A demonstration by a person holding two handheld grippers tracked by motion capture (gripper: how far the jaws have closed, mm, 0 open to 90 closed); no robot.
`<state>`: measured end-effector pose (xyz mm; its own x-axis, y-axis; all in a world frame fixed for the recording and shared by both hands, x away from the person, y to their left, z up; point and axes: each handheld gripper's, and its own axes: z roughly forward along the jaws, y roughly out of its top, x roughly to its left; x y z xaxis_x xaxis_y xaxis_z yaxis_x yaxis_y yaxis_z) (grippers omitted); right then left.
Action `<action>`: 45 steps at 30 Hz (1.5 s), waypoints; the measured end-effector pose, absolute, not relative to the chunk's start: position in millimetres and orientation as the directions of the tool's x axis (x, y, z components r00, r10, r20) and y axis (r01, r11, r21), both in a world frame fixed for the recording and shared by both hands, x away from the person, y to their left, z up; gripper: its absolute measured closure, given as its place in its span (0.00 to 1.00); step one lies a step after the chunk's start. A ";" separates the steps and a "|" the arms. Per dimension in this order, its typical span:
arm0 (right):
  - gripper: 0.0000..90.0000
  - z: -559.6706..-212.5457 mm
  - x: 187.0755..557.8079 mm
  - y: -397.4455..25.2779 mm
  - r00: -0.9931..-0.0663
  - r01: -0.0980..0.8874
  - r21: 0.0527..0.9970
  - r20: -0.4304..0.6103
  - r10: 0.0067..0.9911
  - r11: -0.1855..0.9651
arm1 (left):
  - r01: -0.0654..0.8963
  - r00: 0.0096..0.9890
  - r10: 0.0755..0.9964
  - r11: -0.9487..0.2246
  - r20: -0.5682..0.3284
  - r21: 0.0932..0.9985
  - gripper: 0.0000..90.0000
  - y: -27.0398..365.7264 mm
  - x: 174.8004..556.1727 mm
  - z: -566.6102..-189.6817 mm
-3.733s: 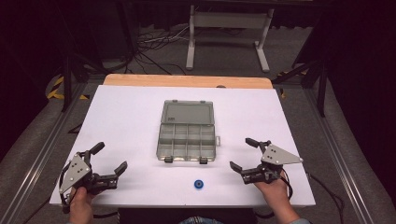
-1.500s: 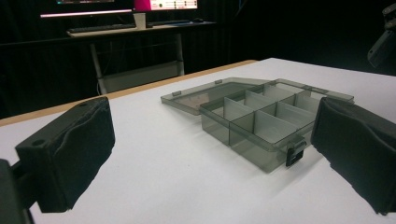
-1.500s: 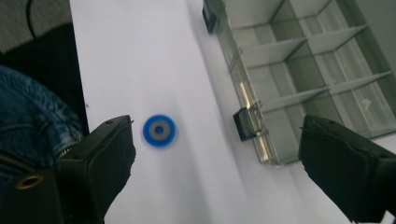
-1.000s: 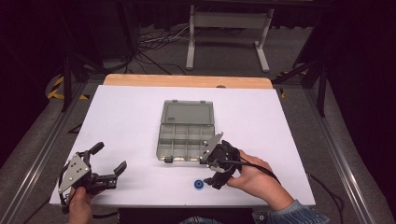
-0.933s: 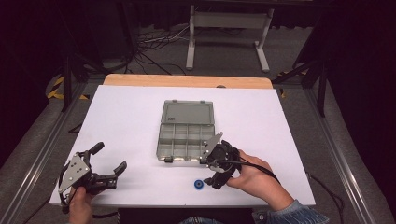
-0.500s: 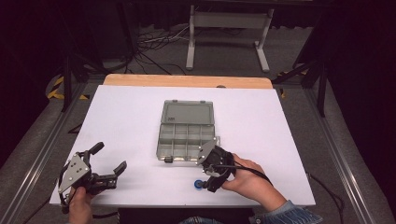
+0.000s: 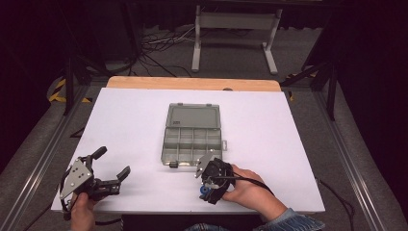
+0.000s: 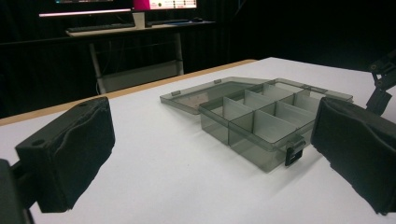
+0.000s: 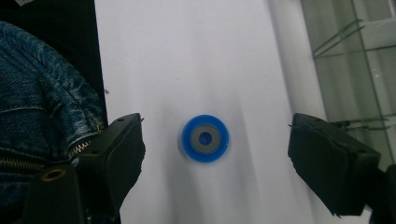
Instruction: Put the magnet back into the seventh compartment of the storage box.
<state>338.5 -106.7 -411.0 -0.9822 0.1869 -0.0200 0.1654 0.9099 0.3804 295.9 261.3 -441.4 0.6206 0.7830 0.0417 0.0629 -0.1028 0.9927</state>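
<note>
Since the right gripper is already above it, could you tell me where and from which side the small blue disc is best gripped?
Grip the blue disc across its round outer rim, coming straight down from above. It lies flat on the white table, so only its edge offers opposing faces. The right gripper is open, its jaws either side of the disc.

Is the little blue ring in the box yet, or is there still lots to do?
Not yet. Done: the box lies open, lid flat. In hand: the right gripper hangs open over the blue ring, jaws either side, not touching. Left: grabbing it and probably dropping it into a compartment. The left gripper waits open.
</note>
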 end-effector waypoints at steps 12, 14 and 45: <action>0.23 -422.0 335.6 -102.2 -0.982 0.176 0.348 -0.001 0.188 0.921 | 0.066 0.623 0.781 -0.104 0.041 0.992 0.00 260.9 296.4 -441.7; 0.25 -425.0 333.9 -100.0 -0.984 0.170 0.333 0.005 0.179 0.928 | 0.066 0.622 0.782 -0.103 0.040 0.993 0.00 260.8 296.4 -441.8; 0.69 -420.2 338.9 -103.4 -0.985 0.147 0.362 -0.027 0.168 0.920 | 0.072 0.624 0.781 -0.104 0.036 0.992 0.01 260.4 296.9 -442.3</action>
<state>338.9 -103.4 -420.2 -0.9854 0.1681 -0.0275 0.1469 0.9204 0.3623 296.9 260.4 -442.3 0.6240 0.7806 0.0362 0.0722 -0.1037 0.9920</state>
